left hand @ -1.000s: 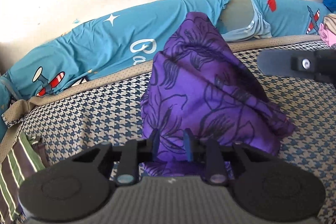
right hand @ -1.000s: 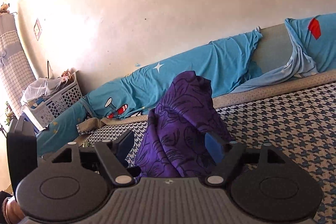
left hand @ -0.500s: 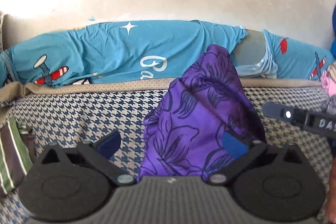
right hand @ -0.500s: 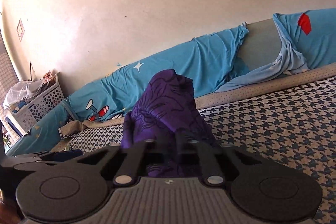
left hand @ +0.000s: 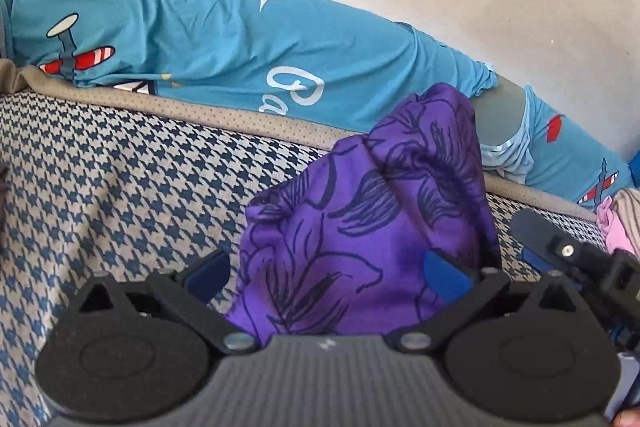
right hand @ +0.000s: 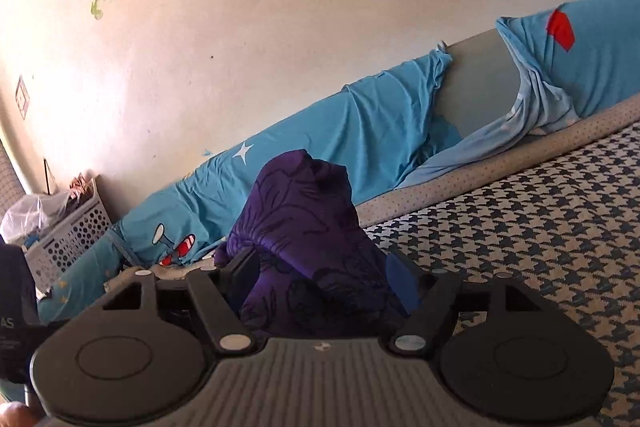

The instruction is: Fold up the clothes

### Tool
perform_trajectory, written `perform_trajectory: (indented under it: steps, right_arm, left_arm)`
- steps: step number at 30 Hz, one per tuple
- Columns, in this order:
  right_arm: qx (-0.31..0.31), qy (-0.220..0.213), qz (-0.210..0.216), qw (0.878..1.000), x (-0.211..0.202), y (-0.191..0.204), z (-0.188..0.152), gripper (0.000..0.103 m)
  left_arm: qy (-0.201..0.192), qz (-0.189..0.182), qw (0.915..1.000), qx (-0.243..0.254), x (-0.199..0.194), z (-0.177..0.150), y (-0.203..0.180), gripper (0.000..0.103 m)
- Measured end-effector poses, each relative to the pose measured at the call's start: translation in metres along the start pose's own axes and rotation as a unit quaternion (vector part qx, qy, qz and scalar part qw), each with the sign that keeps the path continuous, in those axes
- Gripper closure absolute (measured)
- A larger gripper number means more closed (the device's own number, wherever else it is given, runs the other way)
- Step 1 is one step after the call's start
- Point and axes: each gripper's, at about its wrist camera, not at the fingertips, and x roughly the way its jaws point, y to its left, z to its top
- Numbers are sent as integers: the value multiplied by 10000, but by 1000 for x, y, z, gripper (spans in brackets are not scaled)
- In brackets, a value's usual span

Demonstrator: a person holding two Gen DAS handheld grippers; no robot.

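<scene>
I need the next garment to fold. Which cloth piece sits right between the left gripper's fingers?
The purple flower-print cloth, bunched upright; the pink clothes lie off at the far right edge.

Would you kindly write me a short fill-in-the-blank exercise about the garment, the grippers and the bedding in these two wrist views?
1. The bunched garment with dark floral outlines is ____ in colour.
2. Both the left gripper and the right gripper have their jaws ____.
3. The bed cover has a blue and cream ____ pattern.

Missing words: purple; open; houndstooth
</scene>
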Motion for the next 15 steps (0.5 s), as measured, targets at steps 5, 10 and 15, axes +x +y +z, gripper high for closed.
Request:
perform_trajectory:
  steps: [5, 10, 15]
  right_arm:
    - [116, 209, 16, 9997, 20, -3, -9, 33]
    - [181, 529, 206, 9982, 32, -3, -14, 49]
    - [-431, 620, 280, 9968, 24, 16, -16, 85]
  left_arm:
    - [72, 130, 9999, 40, 5, 0, 1, 0]
    - [252, -12, 9996, -137, 7, -3, 13, 0]
    - [331, 65, 9994, -119, 7, -3, 17, 0]
